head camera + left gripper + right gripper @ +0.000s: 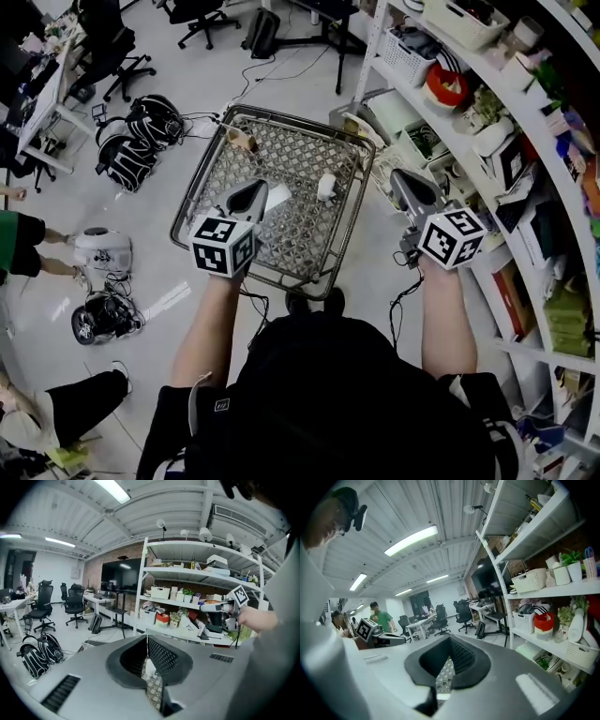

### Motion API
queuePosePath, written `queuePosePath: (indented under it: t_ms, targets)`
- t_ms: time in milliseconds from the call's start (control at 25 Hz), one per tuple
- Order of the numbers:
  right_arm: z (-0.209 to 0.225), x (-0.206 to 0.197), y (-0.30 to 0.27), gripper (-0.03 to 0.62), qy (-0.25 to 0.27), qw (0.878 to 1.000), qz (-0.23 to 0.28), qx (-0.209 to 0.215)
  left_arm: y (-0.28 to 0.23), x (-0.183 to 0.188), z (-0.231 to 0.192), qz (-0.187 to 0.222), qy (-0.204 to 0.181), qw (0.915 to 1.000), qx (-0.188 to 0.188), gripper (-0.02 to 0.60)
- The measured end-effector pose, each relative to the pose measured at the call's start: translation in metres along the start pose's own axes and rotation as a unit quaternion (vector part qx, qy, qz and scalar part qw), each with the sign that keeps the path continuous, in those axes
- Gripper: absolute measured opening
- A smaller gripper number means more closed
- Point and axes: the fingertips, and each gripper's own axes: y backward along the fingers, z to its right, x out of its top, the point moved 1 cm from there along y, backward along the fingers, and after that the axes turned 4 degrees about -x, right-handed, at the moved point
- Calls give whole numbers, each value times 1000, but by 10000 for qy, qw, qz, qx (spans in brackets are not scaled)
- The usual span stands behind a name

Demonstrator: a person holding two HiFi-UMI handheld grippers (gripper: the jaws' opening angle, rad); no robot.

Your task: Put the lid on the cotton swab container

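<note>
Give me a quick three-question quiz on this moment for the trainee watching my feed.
1. True or false: the left hand-held gripper is clamped on a lid.
2. Multiple choice: the small white upright item stands on A) the wire-mesh table, B) the floor, C) a shelf.
3. Fill in: the jaws of the right hand-held gripper are ____.
Key: 1 false, its jaws are together with nothing between them; 2 A; 3 shut.
</note>
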Motion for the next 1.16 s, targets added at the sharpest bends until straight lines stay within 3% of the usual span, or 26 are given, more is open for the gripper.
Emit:
queuePosePath:
  t_ms: [440, 1160]
  targets:
    - [-10, 27, 22, 8, 370, 9968, 685, 199, 23, 30, 12, 538, -189, 9981, 239, 8]
    - [-12, 21, 4, 8, 324, 9982, 475, 194, 26, 34, 2, 695, -315, 9962, 422, 5]
